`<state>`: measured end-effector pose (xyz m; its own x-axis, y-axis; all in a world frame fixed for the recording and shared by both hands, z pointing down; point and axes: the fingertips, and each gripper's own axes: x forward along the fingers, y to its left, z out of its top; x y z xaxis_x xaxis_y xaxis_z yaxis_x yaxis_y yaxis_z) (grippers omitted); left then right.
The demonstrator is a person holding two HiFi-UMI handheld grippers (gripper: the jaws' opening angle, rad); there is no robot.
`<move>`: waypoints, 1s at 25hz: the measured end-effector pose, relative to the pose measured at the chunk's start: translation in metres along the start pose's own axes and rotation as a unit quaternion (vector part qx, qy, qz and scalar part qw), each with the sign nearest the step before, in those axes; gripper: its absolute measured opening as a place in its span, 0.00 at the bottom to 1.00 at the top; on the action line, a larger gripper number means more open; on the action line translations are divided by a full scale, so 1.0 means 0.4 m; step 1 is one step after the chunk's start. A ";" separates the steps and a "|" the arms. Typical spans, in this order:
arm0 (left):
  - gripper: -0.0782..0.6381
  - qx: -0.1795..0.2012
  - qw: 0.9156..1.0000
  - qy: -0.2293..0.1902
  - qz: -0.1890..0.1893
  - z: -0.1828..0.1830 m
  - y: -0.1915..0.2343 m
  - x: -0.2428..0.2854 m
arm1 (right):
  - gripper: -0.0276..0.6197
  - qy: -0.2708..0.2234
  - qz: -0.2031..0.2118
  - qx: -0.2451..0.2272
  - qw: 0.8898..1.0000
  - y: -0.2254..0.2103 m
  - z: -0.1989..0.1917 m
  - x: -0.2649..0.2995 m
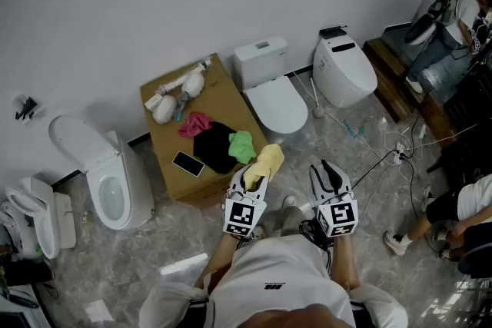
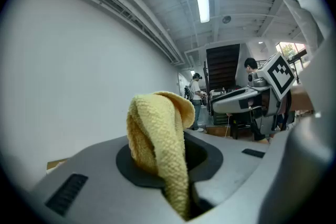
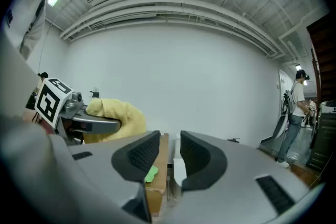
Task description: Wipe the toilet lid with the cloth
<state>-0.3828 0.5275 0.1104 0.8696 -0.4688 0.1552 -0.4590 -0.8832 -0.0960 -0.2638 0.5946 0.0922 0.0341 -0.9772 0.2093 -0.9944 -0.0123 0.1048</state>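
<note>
Left tool (image 2: 174, 178) clamps yellow cloth (image 2: 157, 134), seemingly short of the toilet lid (image 1: 277, 105); right tool (image 3: 169, 152) slightly apart

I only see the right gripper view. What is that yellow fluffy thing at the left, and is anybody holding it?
Observer: A yellow cloth; the left gripper is shut on it, and its top flops over.
Operator: Where is the toilet to wipe?
Observer: The head view shows a white toilet, lid down, just right of a cardboard box; the cloth is not on it yet.
Operator: What lies on that box?
Observer: A pink cloth, a black cloth, a green cloth and a phone.
</note>
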 end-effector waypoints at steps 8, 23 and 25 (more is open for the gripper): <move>0.22 -0.002 1.000 0.000 0.000 -0.011 0.023 0.131 | 0.26 0.003 0.007 -0.007 1.000 -0.067 -0.021 0.095; 0.22 -0.011 1.000 0.019 0.021 0.011 0.120 0.564 | 0.26 0.025 0.048 0.007 0.999 -0.380 -0.046 0.417; 0.22 -0.013 0.999 0.022 0.029 0.019 0.131 0.618 | 0.26 0.027 0.058 0.007 0.998 -0.422 -0.042 0.456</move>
<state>-0.1906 0.3653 0.1361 0.8329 -0.5184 0.1938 -0.5132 -0.8545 -0.0803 -0.0881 0.4220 0.1291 -0.0761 -0.9596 0.2711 -0.9933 0.0966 0.0631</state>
